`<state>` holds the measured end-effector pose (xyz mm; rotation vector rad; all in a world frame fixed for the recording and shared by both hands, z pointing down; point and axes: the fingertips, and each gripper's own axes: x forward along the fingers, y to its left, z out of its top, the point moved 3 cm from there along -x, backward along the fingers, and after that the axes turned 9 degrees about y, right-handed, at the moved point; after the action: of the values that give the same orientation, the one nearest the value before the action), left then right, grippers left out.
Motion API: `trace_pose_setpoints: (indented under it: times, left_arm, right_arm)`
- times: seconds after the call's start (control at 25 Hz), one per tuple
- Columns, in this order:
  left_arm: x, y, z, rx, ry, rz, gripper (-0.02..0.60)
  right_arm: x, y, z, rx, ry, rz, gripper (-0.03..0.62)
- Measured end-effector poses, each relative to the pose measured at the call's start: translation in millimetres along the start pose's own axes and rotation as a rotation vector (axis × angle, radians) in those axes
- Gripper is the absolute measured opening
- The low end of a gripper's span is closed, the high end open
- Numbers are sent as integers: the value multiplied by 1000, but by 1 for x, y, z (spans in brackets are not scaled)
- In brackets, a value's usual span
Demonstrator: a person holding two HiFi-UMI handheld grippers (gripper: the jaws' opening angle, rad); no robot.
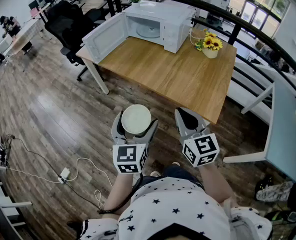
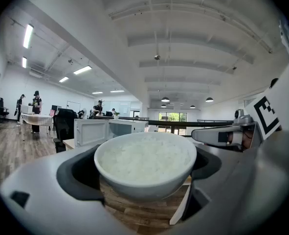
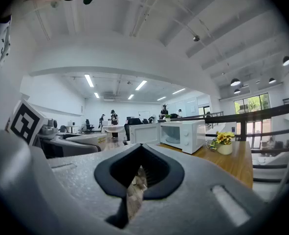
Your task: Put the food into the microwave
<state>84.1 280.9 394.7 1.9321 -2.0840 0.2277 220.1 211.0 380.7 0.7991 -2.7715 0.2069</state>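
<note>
- Carrying the bowl (image 1: 136,118) of rice in our left gripper (image 1: 135,128), we have its jaws spread wide and pressed on the bowl's two sides below the rim. The bowl hangs over the floor (image 1: 62,109), short of the table (image 1: 178,79) and well apart from the microwave (image 1: 158,21).
- Our right gripper (image 1: 186,116) is empty, with its jaws brought together, and sits just beside the left one.
- We judge the bowl stiff, smooth and probably breakable, with some weight from the rice that fills it nearly to the rim. The glaze may slip on the pads, so we would grip opposite sides under the rim and hold it level, since tilting could spill rice.
- The microwave door (image 1: 106,36) stands swung open to the left in the head view. The glass plate (image 1: 149,30) inside looks bare, so the way in seems free.
- Edges for us to mind are the table's near edge, the door's free edge and the lower lip of the opening.
- A pot of flowers (image 1: 210,46) stands just right of the microwave, a dark railing (image 1: 228,21) runs behind, and office chairs (image 1: 67,19) crowd the table's left. The bare tabletop gives us room to approach.
</note>
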Motion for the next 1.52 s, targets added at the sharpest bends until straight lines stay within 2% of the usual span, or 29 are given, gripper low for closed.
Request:
trace_pose_setpoints:
  times: [0.48,0.72,1.12,1.52]
  left_arm:
    - [-14,-4,-5,-10,5,-18,502]
    - [-19,-1,-2,-9,-3,-26,502]
    - [-27,9,-5,-14,3,-36,502]
    - [-13,35,-6,-30,-9,-4,502]
  right_arm:
    - [-3,21,-4,13,-8,26,5]
    - [-6,25,-7,95,-20,43,5]
    - [-7,34,-16,102,3,7,5]
    - [26,34,-13,79,4,40,5]
